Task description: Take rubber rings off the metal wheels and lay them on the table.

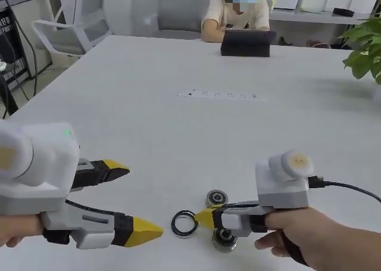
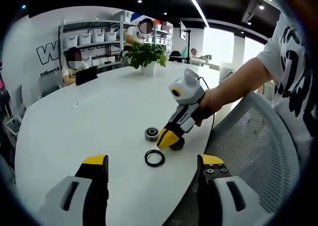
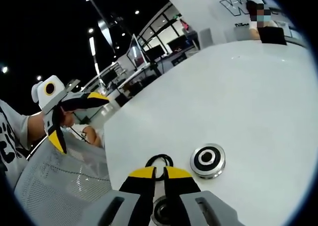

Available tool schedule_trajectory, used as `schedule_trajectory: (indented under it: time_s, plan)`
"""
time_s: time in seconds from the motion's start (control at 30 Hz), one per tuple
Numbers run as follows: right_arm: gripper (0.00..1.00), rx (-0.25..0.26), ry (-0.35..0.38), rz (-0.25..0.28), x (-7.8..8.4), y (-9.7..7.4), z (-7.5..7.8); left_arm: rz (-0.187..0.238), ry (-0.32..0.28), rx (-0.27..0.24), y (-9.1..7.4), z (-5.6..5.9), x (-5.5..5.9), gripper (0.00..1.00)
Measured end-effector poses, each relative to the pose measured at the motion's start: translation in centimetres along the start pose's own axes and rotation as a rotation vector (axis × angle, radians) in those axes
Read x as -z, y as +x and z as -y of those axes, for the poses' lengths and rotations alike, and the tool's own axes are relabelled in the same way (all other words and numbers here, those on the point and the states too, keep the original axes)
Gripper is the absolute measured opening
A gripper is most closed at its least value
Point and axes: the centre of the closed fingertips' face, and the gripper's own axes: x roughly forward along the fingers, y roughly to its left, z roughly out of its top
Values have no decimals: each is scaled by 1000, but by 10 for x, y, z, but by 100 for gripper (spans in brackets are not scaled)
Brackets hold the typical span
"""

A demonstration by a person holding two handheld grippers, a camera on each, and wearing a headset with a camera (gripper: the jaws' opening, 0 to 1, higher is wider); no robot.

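Observation:
Two small metal wheels stand near the table's front edge. One wheel (image 1: 216, 198) (image 3: 207, 160) (image 2: 151, 133) stands free. The other wheel (image 1: 224, 238) (image 3: 161, 212) sits under the jaws of my right gripper (image 1: 205, 217) (image 3: 160, 174) (image 2: 165, 138), whose yellow tips are shut together with nothing seen between them. Just ahead of those tips, loose black rubber rings (image 1: 184, 223) (image 3: 159, 160) (image 2: 154, 158) lie flat on the table, overlapping. My left gripper (image 1: 134, 199) (image 2: 153, 161) (image 3: 69, 117) hovers open to the left of the rings, holding nothing.
The white table (image 1: 178, 122) stretches far ahead, with a strip of small marks (image 1: 223, 94) at its middle. A person sits behind a dark tablet (image 1: 245, 43) at the far end. A potted plant (image 1: 366, 47) stands at the right edge, and a mesh chair (image 2: 248, 136) is beside the near edge.

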Motion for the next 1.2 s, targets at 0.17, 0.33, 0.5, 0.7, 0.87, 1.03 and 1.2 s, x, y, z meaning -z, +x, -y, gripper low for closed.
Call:
schedule_trajectory:
  time_s: [0.17, 0.33, 0.5, 0.7, 0.87, 1.03, 1.2]
  plan:
    - [5, -4, 4, 13, -3, -2, -1, 1, 1, -2, 0, 1, -1, 70]
    - [7, -11, 6, 32, -10, -6, -4, 2, 3, 0, 0, 2, -2, 70]
    - [8, -19, -16, 50, -16, -11, -10, 2, 5, 2, 0, 3, -4, 70]
    - [10, -18, -47, 68, -21, -19, -13, 2, 10, 4, 1, 4, -6, 70]
    - [12, -8, -89, 80, -25, -30, -15, 6, 10, 4, 1, 4, -8, 70]
    - [15, 4, -119, 99, -31, -41, -17, 12, 10, 1, 0, 4, -11, 70]
    - [18, 17, -153, 110, -33, -52, -19, 16, 12, -3, -1, 3, -14, 70]
